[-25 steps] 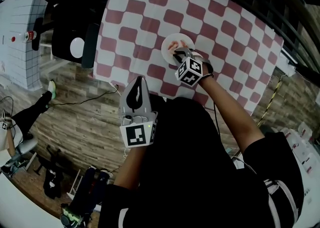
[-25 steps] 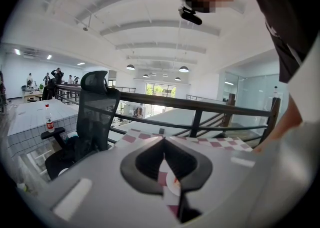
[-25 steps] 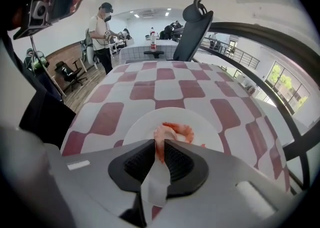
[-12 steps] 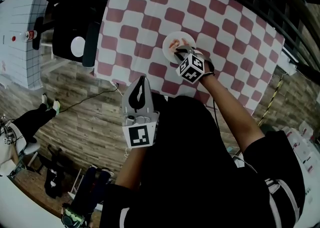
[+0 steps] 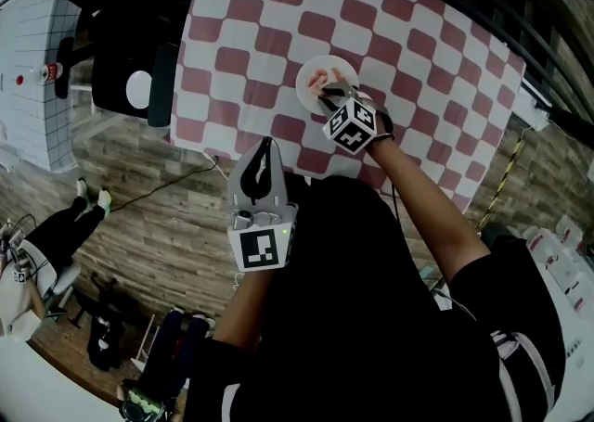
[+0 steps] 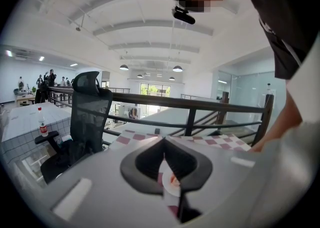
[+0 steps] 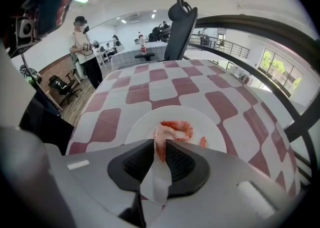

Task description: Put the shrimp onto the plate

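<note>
On the plate (image 7: 140, 127), toward the near edge of the table (image 7: 165, 89), the shrimp (image 7: 175, 128) lies with one end between the jaws of the right claw (image 7: 159, 143), which have just been opening and look barely clear of it. If that claw lifts too soon, the shrimp could cling to a pad and be dragged off the rim — it looks soft and slick. The left claw (image 6: 165, 142), closed on nothing, hangs by that near edge.

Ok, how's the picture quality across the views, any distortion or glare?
Head view: fisheye warps the squares of the checked tablecloth. Left gripper view: the ceiling glares white. Right gripper view: shrimp and plate are sharp, and the railing bows.
</note>
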`<action>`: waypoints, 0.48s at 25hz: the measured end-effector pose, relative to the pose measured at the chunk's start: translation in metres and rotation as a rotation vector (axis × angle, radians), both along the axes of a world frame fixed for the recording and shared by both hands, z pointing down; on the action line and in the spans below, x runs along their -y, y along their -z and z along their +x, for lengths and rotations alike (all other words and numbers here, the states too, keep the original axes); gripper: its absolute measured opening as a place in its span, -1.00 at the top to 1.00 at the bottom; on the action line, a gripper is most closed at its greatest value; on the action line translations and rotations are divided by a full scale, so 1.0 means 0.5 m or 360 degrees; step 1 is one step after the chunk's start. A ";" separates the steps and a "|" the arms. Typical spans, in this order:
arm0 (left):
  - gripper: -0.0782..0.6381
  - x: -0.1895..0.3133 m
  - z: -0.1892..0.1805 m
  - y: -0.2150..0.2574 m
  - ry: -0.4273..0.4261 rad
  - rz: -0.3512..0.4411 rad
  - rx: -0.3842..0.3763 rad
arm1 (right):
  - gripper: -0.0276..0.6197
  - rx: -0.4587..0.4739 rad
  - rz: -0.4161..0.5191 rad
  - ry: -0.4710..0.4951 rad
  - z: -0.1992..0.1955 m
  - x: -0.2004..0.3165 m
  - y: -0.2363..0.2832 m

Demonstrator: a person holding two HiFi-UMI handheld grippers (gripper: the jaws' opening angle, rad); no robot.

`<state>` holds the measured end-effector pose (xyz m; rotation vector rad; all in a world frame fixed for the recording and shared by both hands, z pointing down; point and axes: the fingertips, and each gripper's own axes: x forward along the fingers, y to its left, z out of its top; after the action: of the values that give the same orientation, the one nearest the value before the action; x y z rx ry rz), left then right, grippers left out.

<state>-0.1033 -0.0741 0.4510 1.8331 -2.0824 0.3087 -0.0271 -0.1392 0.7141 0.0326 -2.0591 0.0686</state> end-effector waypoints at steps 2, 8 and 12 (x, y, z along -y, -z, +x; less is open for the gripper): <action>0.76 0.003 -0.001 0.002 0.0003 0.0008 0.0003 | 0.69 -0.0001 0.0020 -0.0006 0.001 0.000 0.000; 0.76 0.007 -0.014 0.009 0.0033 0.0027 0.0011 | 0.72 -0.0009 0.0034 -0.0018 0.002 0.004 0.002; 0.76 -0.009 -0.021 -0.003 0.0053 0.0022 0.0010 | 0.71 -0.0012 0.0054 -0.0001 0.006 0.008 0.002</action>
<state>-0.1140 -0.0695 0.4524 1.8056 -2.1218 0.2927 -0.0243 -0.1433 0.7132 0.0547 -2.0525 0.0340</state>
